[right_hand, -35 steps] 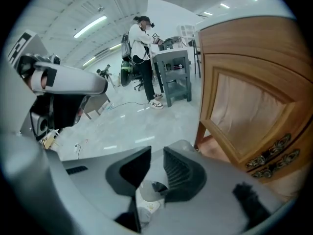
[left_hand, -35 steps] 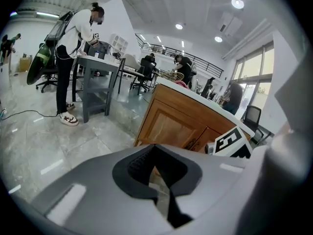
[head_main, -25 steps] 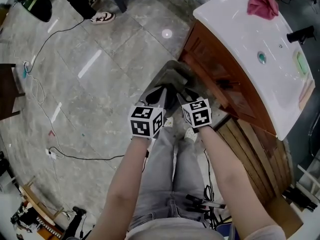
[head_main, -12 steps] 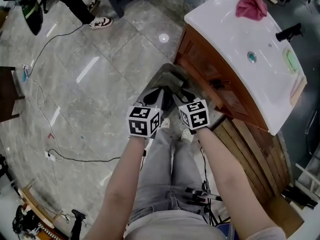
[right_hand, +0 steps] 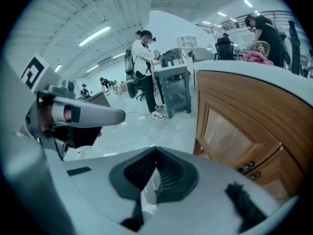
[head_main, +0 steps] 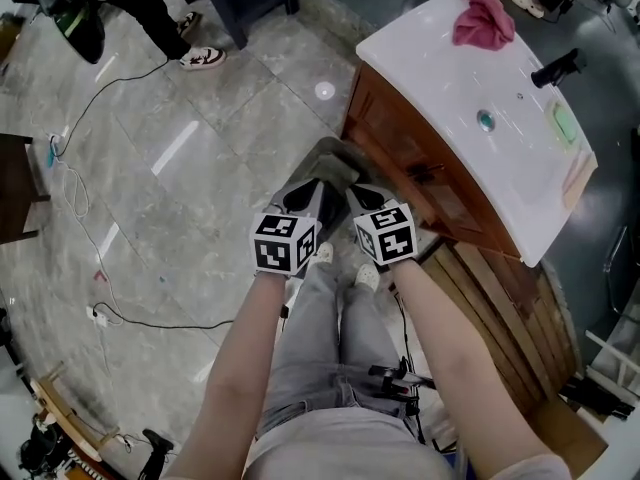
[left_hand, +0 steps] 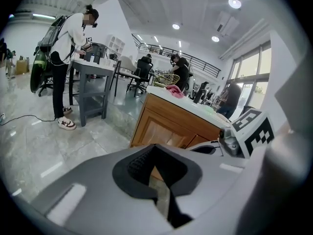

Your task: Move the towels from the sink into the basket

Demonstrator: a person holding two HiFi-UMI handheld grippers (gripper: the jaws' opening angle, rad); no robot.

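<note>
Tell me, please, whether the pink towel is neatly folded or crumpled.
Crumpled: the pink towel lies bunched in a heap at the far corner of the white sink.

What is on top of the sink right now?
A crumpled pink towel lies at the far corner of the white sink; a black faucet and a green item stand along its back edge. Whatever is under the towel is hidden.

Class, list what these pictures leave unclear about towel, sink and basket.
Basket: tiny and distant in the left gripper view; contents unreadable.
Sink bowl: hidden behind the counter edge in both gripper views.
Pink towel: bunched in the head view; one or several, unclear.
Green item by the tap: too small to identify.
</note>
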